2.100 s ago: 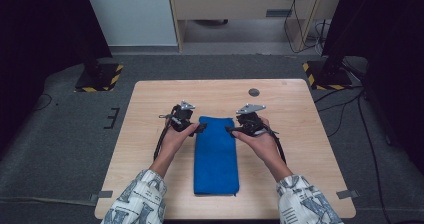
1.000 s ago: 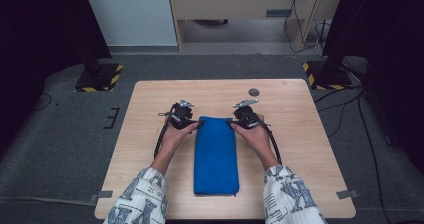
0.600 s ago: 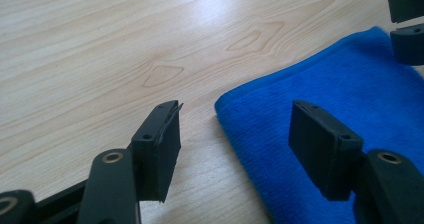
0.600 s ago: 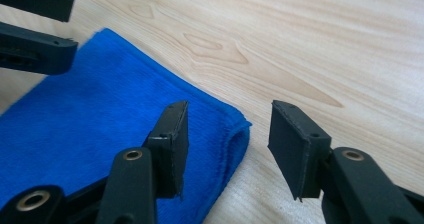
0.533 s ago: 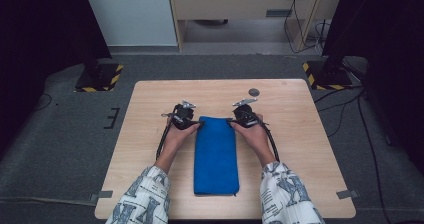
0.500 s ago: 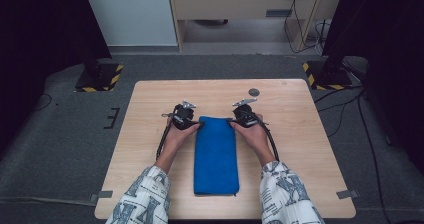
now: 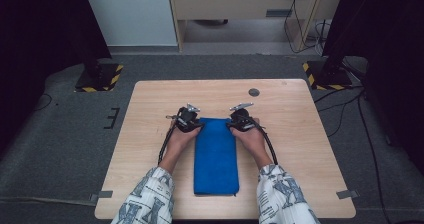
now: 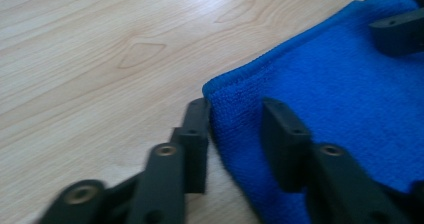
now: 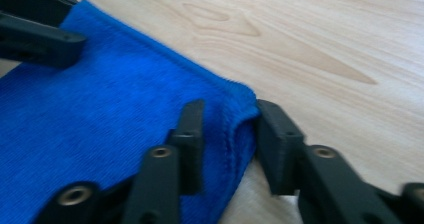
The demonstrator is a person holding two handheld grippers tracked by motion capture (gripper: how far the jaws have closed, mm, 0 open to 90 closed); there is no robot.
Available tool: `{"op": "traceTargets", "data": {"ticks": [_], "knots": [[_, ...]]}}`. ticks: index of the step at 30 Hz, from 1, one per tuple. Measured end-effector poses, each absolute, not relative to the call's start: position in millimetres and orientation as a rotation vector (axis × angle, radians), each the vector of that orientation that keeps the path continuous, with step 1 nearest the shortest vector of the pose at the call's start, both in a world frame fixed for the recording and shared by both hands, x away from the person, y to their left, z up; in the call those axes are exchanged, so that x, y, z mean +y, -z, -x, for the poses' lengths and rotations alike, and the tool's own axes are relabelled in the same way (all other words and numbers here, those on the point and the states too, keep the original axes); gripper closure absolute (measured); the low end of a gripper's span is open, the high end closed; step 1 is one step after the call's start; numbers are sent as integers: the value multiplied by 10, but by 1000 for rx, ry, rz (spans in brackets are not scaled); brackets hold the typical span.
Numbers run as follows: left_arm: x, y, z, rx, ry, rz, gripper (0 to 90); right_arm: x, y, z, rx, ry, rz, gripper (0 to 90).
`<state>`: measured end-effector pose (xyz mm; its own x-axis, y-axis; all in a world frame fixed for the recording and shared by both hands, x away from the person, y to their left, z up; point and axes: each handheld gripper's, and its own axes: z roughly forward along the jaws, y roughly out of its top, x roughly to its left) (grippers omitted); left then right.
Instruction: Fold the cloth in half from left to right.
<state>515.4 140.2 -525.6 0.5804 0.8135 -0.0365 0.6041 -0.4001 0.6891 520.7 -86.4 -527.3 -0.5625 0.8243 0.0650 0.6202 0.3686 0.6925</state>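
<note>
We work both grippers at the far end of a folded blue towel [image 7: 216, 156] that lies on the wooden table [image 7: 300, 134], its long axis running from the grippers back toward us. The left gripper [image 7: 192, 125] sits at the far left corner, the right gripper [image 7: 235, 124] at the far right corner, so the cloth stretches between them and behind their tips. In the left gripper view the left gripper [image 8: 235, 134] has one jaw on the wood just outside the hem and one on top of the cloth; its jaws have just been closing on that corner. In the right gripper view the right gripper [image 9: 227, 134] pinches a raised fold of its corner, its jaws also just closing. Each hand is nearest its own corner.
</note>
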Motion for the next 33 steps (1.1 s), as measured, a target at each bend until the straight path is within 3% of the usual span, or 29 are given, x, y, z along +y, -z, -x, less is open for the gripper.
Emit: {"op": "traceTargets", "data": {"ticks": [3,8,33], "knots": [[1373,5269,-5115,1112,-412,-2133,796,-863,5295,-5174,2337,-1041,-1275,818],[1385,5255,-5094,1126,-391,-2112,850,-891,5309,-5140,2324,-1081,-1271,857],[1472,4815,-5038,1070,-468,-1982,855,-951,4854,-5116,2254,-1203,-1204,857]]}}
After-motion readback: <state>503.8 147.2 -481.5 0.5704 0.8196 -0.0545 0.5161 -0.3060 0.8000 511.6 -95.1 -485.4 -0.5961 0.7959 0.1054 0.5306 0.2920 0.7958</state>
